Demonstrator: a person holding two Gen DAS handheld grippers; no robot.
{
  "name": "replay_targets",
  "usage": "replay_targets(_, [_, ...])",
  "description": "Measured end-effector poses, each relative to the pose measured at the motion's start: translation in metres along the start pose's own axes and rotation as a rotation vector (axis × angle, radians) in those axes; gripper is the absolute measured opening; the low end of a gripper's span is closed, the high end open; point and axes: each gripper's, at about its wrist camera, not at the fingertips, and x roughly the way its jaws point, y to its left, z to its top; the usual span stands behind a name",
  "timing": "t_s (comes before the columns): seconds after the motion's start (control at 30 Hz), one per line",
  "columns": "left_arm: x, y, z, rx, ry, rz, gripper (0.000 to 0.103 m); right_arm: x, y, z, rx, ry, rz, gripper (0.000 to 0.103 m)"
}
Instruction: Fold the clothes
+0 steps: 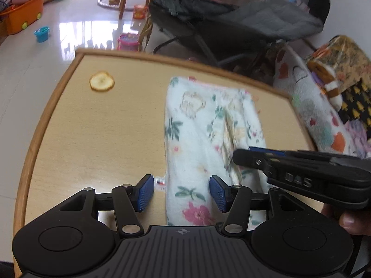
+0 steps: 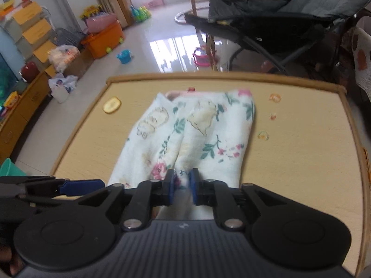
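Right gripper (image 2: 181, 186) pinches a narrow ridge at the near end of the white floral folded cloth (image 2: 185, 134) lying mid-way across the tan wooden tray table (image 2: 301, 162), while the left gripper (image 1: 182, 191) straddles the cloth's near-left edge half-wide without pressing, so a lift risks dragging one layer and undoing the fold.

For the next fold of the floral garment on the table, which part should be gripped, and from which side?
Probably the near hem of the floral garment, approached from the near table edge. It lies flat, already folded into a long strip running away from the cameras, with its near end closest to both grippers. The left gripper straddles its left edge, jaws open; the right gripper brackets a raised ridge there.
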Motion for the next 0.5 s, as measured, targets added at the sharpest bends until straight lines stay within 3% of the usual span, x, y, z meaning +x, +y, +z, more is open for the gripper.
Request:
replay_targets(0.1, [-0.007,0.005,0.009,-0.001,-0.04,-0.017,0.055,-0.018,-0.005,0.003,-0.03,-0.027,0.045,0.039])
replay_targets(0.33, [0.001,0.001,0.039,0.035,-0.067,-0.007,0.055,-0.029,-0.023,0.012,-0.021,-0.06,0.032,0.039])
replay_targets(0.5, [0.01,-0.005,0.063,0.062,-0.037,0.0,0.055,-0.014,-0.021,0.032,-0.071,-0.08,0.096,0.038])
